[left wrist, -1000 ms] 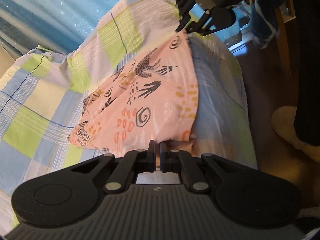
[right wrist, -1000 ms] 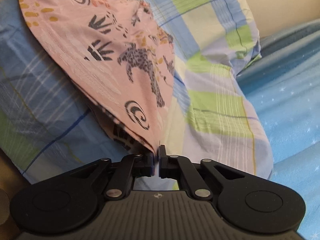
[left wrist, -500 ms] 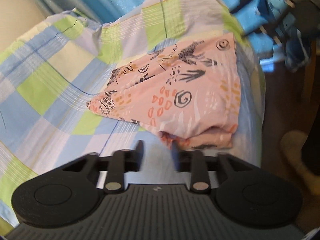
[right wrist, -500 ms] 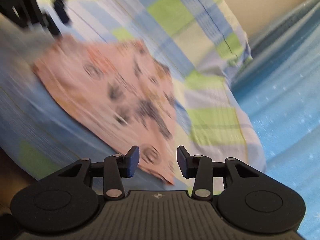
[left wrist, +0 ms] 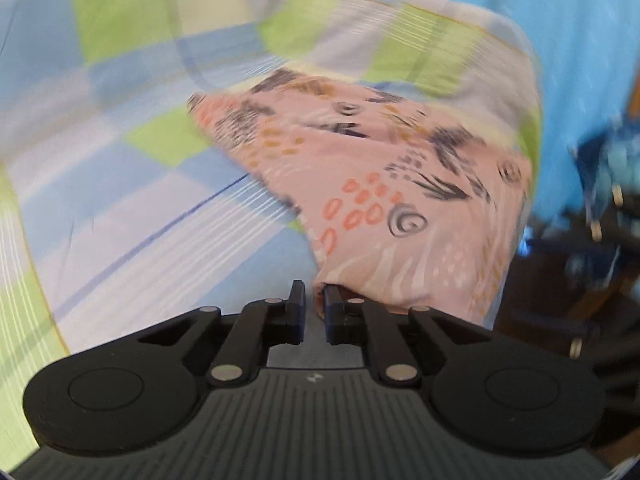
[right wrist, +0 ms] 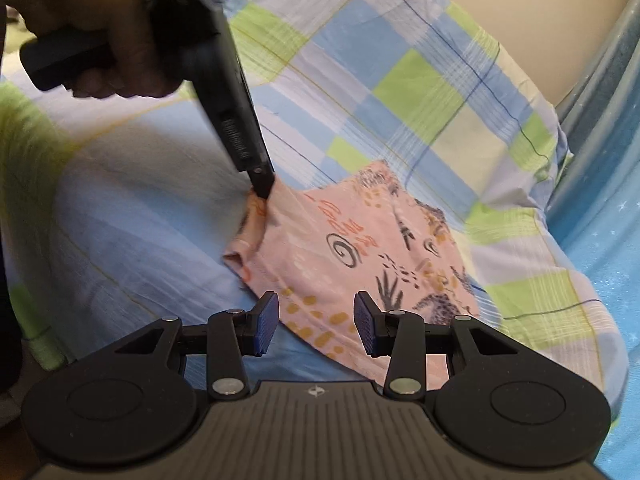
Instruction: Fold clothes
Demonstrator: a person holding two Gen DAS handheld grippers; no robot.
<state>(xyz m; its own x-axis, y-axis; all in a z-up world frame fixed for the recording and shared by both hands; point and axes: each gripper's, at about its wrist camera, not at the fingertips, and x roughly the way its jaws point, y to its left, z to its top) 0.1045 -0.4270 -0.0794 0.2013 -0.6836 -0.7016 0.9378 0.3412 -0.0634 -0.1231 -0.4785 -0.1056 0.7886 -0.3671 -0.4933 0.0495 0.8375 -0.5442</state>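
Note:
A pink garment (left wrist: pixel 400 200) with black, orange and mustard prints lies folded on the checked quilt (left wrist: pixel 120 200). In the left wrist view, my left gripper (left wrist: pixel 315 308) has its fingers closed to a narrow gap on the garment's near corner. The right wrist view shows the same garment (right wrist: pixel 360 248) with the left gripper (right wrist: pixel 262 190) pinching its bunched far-left corner, held by a hand (right wrist: pixel 112 40). My right gripper (right wrist: pixel 316 320) hovers open over the garment's near edge with nothing gripped.
The blue, green and white checked quilt (right wrist: pixel 400 80) covers the bed. A blue starred sheet (right wrist: pixel 600 240) lies to the right below a beige wall (right wrist: pixel 520 0). Dark floor (left wrist: pixel 540 300) shows past the bed's edge in the blurred left wrist view.
One second ago both grippers held the garment up. They let it go and it dropped folded onto the quilt. My left gripper has now closed on a corner; the right stays open.

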